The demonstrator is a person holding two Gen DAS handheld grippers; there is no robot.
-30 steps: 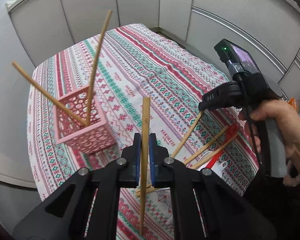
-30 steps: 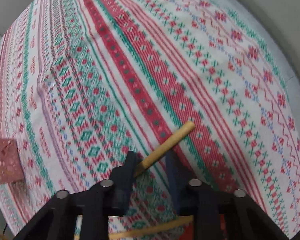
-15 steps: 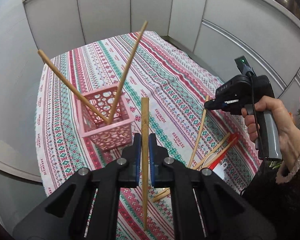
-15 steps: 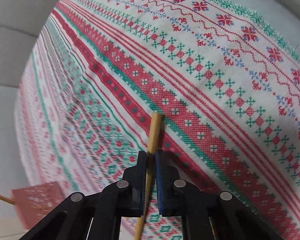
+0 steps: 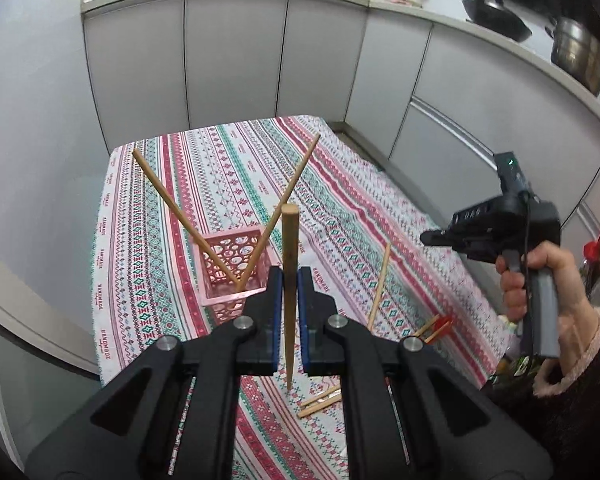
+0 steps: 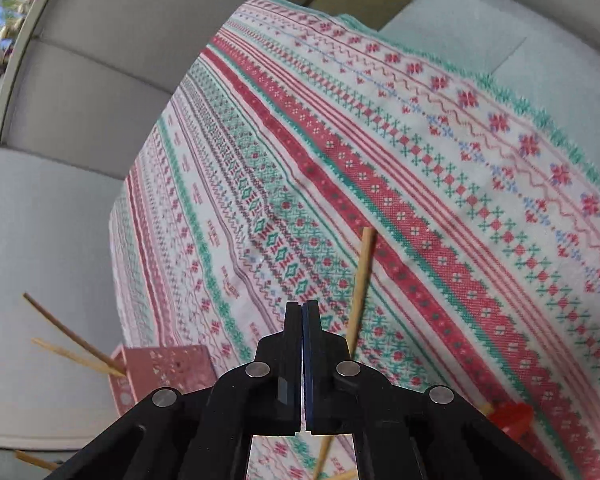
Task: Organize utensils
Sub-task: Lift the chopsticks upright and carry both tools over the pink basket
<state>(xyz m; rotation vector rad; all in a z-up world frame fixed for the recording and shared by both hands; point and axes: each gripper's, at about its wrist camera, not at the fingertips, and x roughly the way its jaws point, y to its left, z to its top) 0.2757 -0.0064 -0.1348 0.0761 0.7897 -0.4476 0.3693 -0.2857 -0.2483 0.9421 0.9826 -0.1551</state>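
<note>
My left gripper (image 5: 289, 280) is shut on a wooden chopstick (image 5: 289, 232) that stands upright between its blue pads, just right of the pink perforated basket (image 5: 228, 264). Two chopsticks (image 5: 168, 200) lean out of that basket. My right gripper (image 6: 302, 306) is shut with its pads pressed together and nothing between them. A loose chopstick (image 6: 363, 272) lies on the cloth to the right of its fingers. In the left wrist view the right gripper (image 5: 428, 236) hangs above that chopstick (image 5: 380, 284), held by a hand (image 5: 540, 280).
A patterned red and green tablecloth (image 5: 228, 168) covers the table. More chopsticks (image 5: 320, 400) and a red item (image 5: 440, 324) lie near its front edge. Grey cabinets (image 5: 260, 60) stand close behind, with a pan (image 5: 496, 12) and a pot (image 5: 576, 52) on the counter.
The right gripper closed on the chopstick, then rose; the chopstick is now outside its shut jaws, on the cloth. The left gripper rose and pulled back with its chopstick.
</note>
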